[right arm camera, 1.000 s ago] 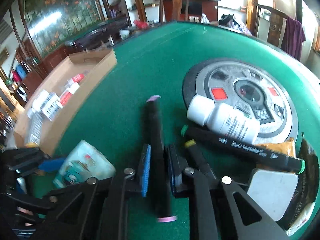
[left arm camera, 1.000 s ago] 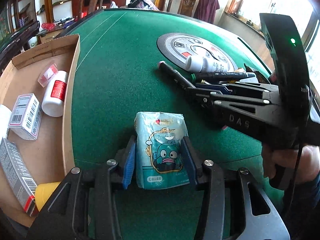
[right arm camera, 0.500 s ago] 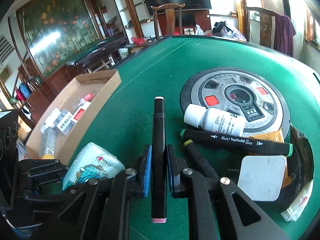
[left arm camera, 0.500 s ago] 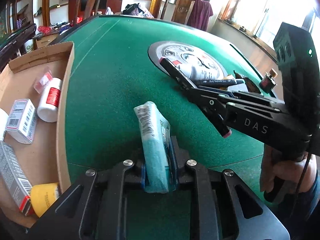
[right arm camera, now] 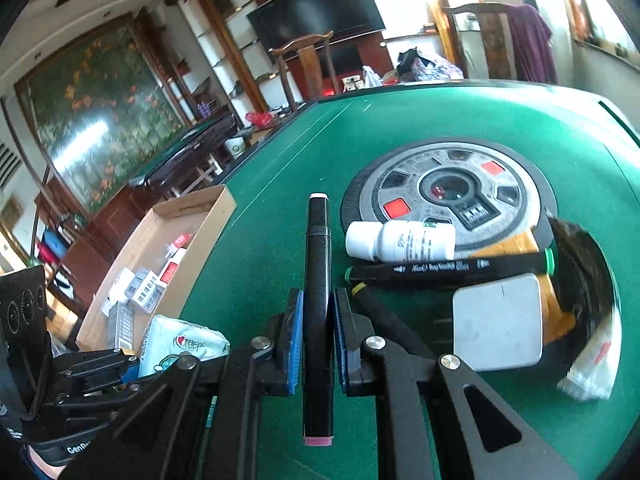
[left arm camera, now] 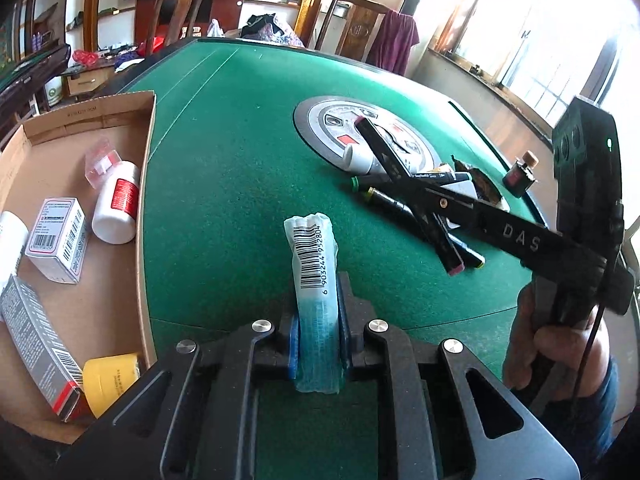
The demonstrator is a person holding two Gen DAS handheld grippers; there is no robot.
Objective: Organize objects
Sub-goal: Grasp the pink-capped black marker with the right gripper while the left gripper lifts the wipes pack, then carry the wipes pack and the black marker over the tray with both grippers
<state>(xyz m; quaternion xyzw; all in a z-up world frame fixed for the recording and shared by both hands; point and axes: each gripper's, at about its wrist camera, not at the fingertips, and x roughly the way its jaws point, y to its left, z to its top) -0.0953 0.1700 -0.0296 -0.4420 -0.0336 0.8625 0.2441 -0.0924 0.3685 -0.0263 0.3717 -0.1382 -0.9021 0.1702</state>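
Observation:
A blue-and-white tissue pack [left arm camera: 314, 264] stands on edge, barcode up, pinched in my left gripper [left arm camera: 318, 344], which is shut on it just above the green felt table [left arm camera: 240, 184]. My right gripper [right arm camera: 318, 344] is shut on a black marker [right arm camera: 318, 248] with pink ends, held off the table and pointing away. The left wrist view shows that marker [left arm camera: 384, 152] crossing above the pile at the right. In the right wrist view the tissue pack [right arm camera: 180, 344] and left gripper [right arm camera: 120, 368] sit low on the left. A cardboard box [left arm camera: 148, 160] lies to the left.
The box holds a white bottle with a red label [left arm camera: 116, 204], small cartons [left arm camera: 56, 236] and a yellow cap [left arm camera: 108, 380]. Near the round grey panel [right arm camera: 448, 184] lie a white bottle [right arm camera: 400, 240], a green-capped marker [right arm camera: 448, 268], a yellow-tipped marker [right arm camera: 380, 312] and a white square [right arm camera: 498, 320].
My left gripper closed on the tissue pack, squeezing it narrow, and raised it slightly. My right gripper lifted the marker off the felt and rolled so it points straight ahead.

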